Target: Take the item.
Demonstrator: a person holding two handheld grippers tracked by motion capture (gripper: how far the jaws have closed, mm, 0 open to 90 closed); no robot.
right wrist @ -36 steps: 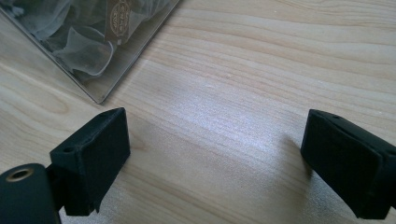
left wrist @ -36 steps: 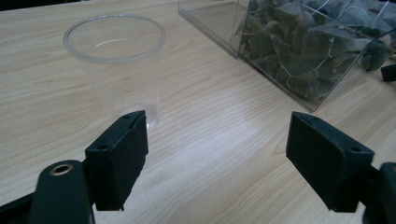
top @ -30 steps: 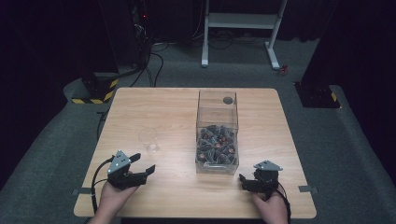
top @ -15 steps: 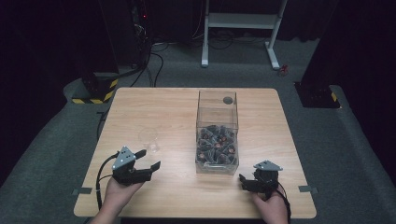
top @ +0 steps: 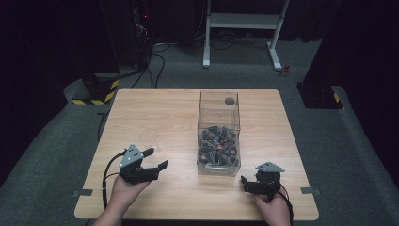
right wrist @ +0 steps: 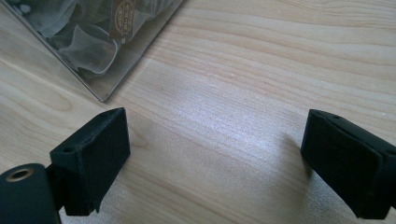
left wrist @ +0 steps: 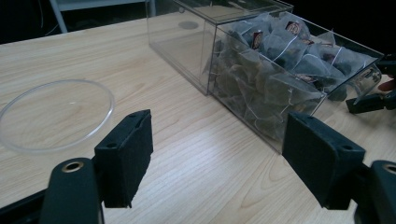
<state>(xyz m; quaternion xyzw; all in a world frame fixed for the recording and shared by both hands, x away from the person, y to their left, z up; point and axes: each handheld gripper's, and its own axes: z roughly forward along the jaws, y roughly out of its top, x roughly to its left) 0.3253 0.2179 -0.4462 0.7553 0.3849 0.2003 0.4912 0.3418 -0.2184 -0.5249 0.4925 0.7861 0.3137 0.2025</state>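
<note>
The left tool point(top: 155, 159) should come over the open top of the clear plastic box of pyramid tea bags point(top: 219, 149) mid-tabletop and pinch one bag by a corner, I judge. Its jaws stand spread and empty; the right tool point(top: 248, 182) rests spread, holding nothing.

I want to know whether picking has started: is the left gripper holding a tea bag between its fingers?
No. In the left gripper view the left gripper stands open over bare table, with the tea bags inside the clear box.
</note>
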